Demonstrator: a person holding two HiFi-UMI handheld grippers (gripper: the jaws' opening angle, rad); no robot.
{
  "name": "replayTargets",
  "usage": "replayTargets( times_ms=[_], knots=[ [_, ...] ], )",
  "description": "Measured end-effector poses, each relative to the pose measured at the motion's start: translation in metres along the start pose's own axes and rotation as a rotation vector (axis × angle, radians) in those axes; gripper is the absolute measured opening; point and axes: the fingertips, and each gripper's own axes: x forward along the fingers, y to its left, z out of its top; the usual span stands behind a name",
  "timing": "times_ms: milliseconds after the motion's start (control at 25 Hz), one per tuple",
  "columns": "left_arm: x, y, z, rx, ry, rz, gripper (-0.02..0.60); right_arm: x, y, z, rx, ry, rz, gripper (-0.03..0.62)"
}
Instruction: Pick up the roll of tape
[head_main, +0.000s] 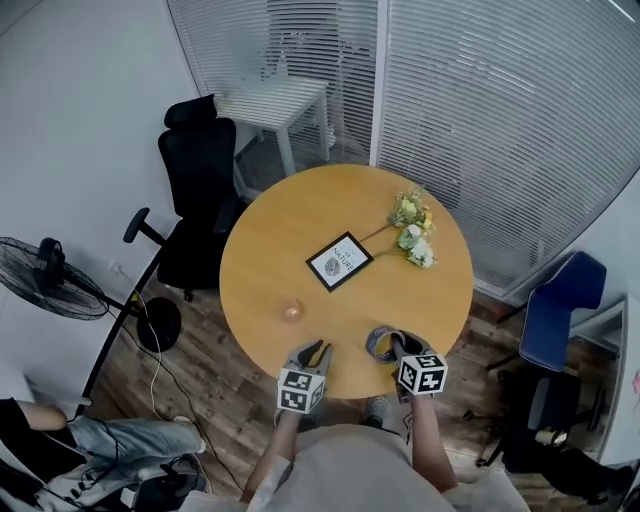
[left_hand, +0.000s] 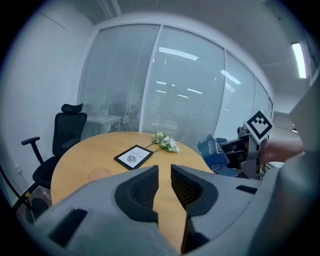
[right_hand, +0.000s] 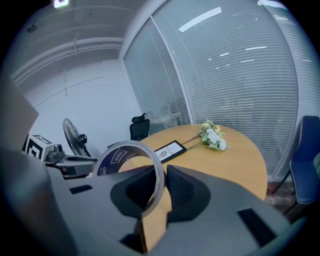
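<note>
The roll of tape, a grey ring with a blue printed side, hangs over the near edge of the round wooden table. My right gripper is shut on it. In the right gripper view the roll's band runs between the two pads of that gripper. The left gripper view shows the roll at the right, held up off the table. My left gripper hovers beside it at the table's near edge. Its jaws stand a narrow gap apart with nothing between them.
On the table lie a black-framed picture, a bunch of pale flowers and a small amber disc. A black office chair and a fan stand left. A blue chair stands right, a white side table behind.
</note>
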Motion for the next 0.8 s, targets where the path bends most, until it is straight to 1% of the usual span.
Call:
replayTargets(
  times_ms=[240, 560, 800],
  knots=[
    [0.009, -0.007, 0.005, 0.011, 0.001, -0.032, 0.077, -0.004, 0.007, 0.009, -0.010, -0.023, 0.008, 0.054],
    [0.019, -0.007, 0.012, 0.021, 0.005, -0.049, 0.077, -0.001, 0.008, 0.012, -0.011, -0.021, 0.009, 0.054],
    [0.018, -0.006, 0.004, 0.021, 0.018, -0.047, 0.077, -0.001, 0.010, 0.010, 0.035, -0.042, 0.014, 0.054]
  ],
)
